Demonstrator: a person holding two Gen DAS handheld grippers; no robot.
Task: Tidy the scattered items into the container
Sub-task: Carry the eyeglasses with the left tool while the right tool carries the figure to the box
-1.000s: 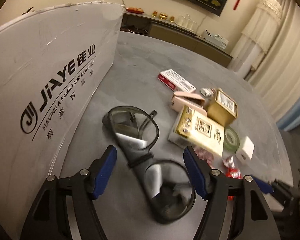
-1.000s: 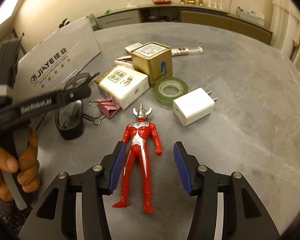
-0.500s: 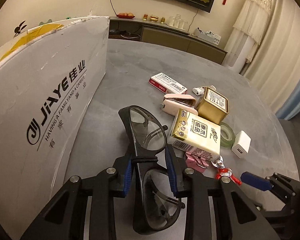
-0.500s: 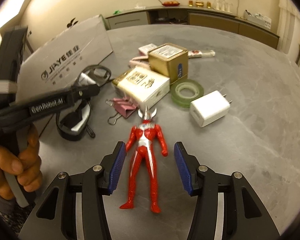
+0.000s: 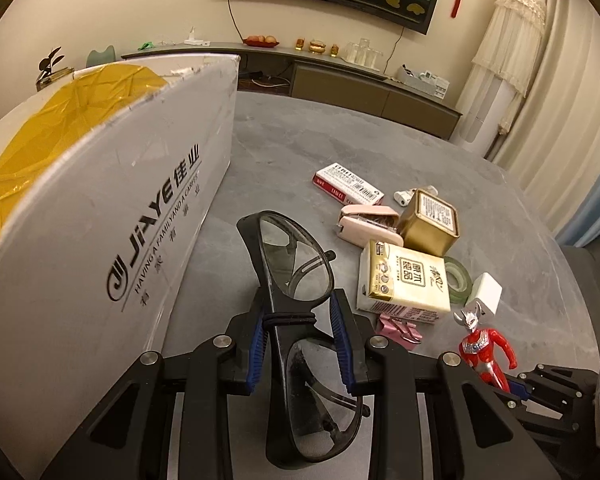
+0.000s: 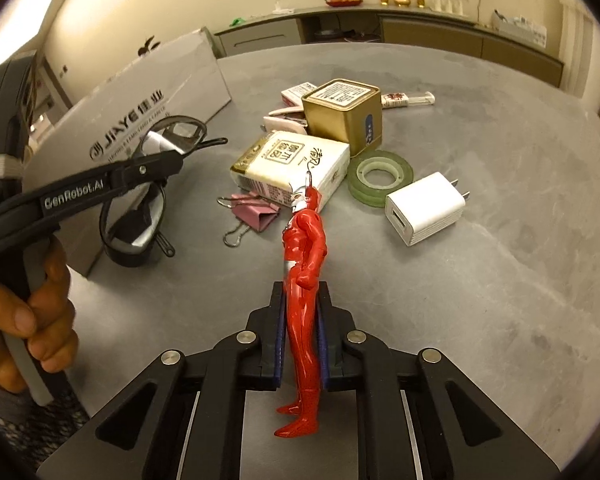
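My left gripper (image 5: 300,328) is shut on black safety glasses (image 5: 296,280) at the bridge and holds them off the grey table, beside the white JIAYE cardboard box (image 5: 100,240), whose inside is lined in yellow. In the right wrist view my right gripper (image 6: 300,332) is shut on the legs of a red toy figure (image 6: 306,248), lifted and turned on its side. The same figure (image 5: 486,348) shows at the lower right of the left wrist view. The glasses (image 6: 156,168) and the box (image 6: 140,112) appear on the left of the right wrist view.
On the table lie a tissue pack (image 6: 292,168), gold tin (image 6: 344,112), green tape roll (image 6: 380,174), white charger (image 6: 424,208), pink binder clip (image 6: 252,212), pink stapler (image 5: 368,226), red-and-white staple box (image 5: 348,184) and a tube (image 6: 408,99). A hand (image 6: 24,320) holds the left gripper's handle.
The left gripper shut on the glasses and lifted them. The right gripper shut on the red figure and raised it off the table, turning it sideways.
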